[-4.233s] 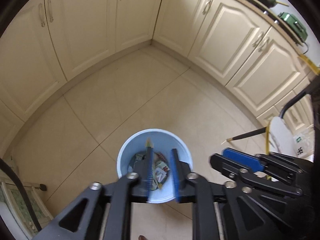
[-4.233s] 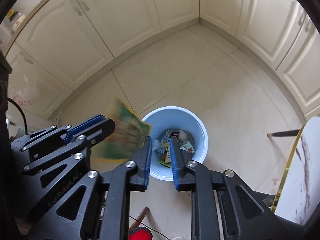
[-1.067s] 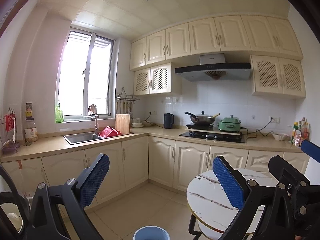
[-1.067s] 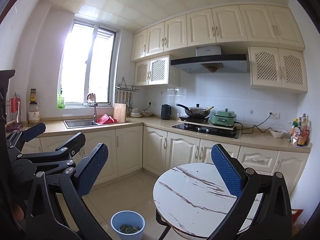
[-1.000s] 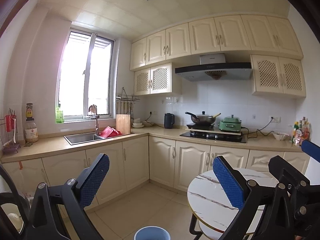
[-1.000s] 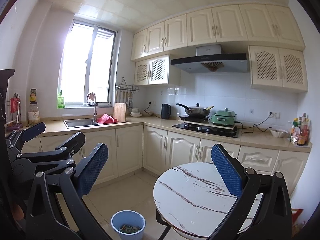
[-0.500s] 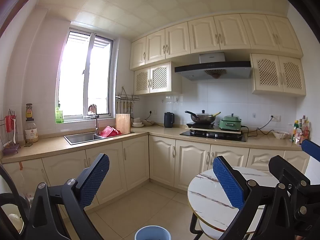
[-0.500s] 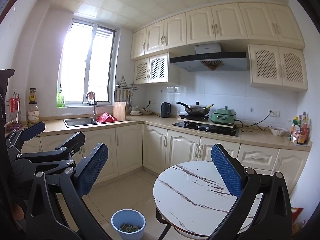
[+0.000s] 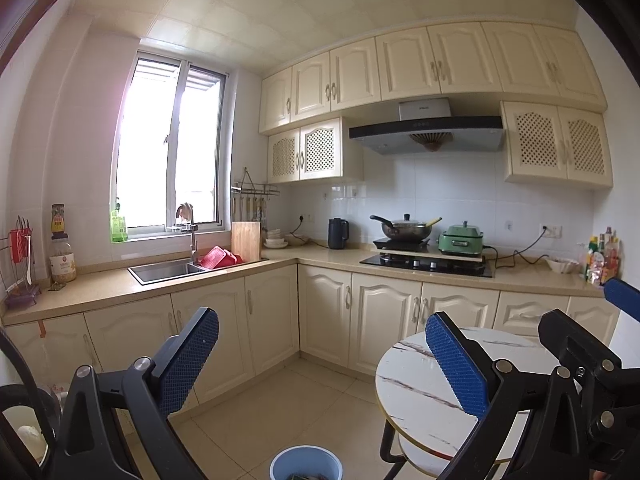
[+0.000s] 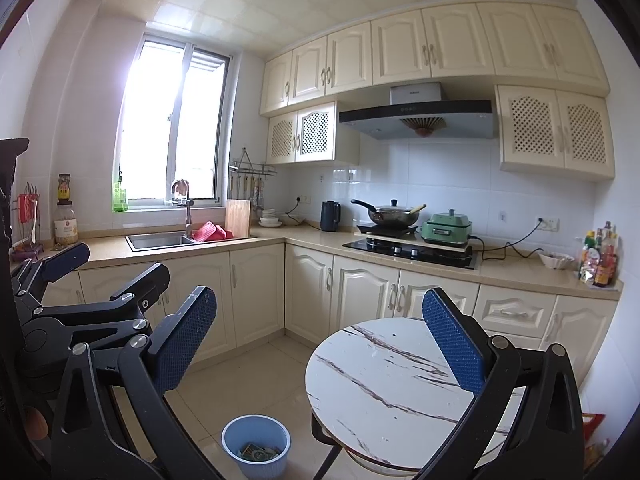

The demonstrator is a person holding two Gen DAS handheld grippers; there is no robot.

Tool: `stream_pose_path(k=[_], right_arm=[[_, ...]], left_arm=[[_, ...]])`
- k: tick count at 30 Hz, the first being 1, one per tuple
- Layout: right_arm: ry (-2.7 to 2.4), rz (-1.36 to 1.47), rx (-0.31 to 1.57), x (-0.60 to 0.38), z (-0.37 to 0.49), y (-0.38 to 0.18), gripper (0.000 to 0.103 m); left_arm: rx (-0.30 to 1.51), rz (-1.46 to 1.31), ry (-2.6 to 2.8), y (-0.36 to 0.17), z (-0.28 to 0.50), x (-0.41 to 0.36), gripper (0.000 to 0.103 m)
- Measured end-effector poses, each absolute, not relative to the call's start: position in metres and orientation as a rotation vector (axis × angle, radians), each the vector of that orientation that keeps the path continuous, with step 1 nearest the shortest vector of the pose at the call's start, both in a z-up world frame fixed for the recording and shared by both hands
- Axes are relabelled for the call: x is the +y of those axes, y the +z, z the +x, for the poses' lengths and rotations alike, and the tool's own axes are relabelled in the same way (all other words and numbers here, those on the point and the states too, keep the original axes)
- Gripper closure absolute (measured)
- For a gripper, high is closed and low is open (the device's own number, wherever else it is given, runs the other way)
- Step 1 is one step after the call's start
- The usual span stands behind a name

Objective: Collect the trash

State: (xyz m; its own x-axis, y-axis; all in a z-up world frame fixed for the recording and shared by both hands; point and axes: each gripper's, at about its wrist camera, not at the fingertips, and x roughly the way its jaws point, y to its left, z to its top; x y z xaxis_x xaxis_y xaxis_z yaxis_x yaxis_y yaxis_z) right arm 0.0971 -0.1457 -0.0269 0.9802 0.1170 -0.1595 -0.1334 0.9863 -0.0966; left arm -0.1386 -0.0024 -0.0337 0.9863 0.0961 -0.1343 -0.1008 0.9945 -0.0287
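Both grippers are raised and level, facing the kitchen — left gripper [image 9: 322, 354] and right gripper [image 10: 320, 328] each have their jaws spread wide apart with nothing between the pads.

Risks, biggest first:
- round marble table [image 10: 384, 376] sits just beside the bin; a careless downward swing could clip its edge or legs.
- blue trash bin [image 10: 256, 446] is light plastic standing free on the tiled floor [image 10: 256, 368] — a knock would likely tip it and spill the contents.
- No loose trash shows on the table or floor, so I judge the collecting is likely done; reaching again would be wasted motion.

Trash [image 10: 256, 452]: printed wrappers, green and yellow, lying low in the bin, well below the rim.
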Motion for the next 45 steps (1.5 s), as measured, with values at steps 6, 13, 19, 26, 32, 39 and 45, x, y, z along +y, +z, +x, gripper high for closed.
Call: stream_pose_path(k=[6,13,19,26,32,39,45], right_arm=[[0.121,-0.102,0.187,-0.147,0.103,-0.031,0.000],[0.118,-0.097,0.214,-0.149,0.107,-0.037,0.000],[0.116,-0.098,0.222,-0.150,0.109,-0.037,0.000],[0.117,-0.098,0.225,-0.151,0.110,-0.036,0.000],[0.117,-0.098,0.227,-0.151,0.111,-0.036,0.000],[0.116,-0.098,0.228,-0.150,0.111,-0.035,0.000],[0.116,-0.097,0.228,-0.150,0.111,-0.035,0.000]], left_arm=[[0.173,-0.034,0.089,-0.026,-0.122,0.004,0.001],[0.190,-0.030,0.087,-0.011,-0.105,0.009,0.001],[0.196,-0.031,0.083,0.000,-0.095,0.015,0.001],[0.196,-0.030,0.081,0.000,-0.094,0.018,0.001],[0.197,-0.029,0.081,0.002,-0.093,0.021,0.001],[0.197,-0.028,0.080,0.004,-0.090,0.023,0.001],[0.197,-0.027,0.081,0.004,-0.090,0.024,0.001]])
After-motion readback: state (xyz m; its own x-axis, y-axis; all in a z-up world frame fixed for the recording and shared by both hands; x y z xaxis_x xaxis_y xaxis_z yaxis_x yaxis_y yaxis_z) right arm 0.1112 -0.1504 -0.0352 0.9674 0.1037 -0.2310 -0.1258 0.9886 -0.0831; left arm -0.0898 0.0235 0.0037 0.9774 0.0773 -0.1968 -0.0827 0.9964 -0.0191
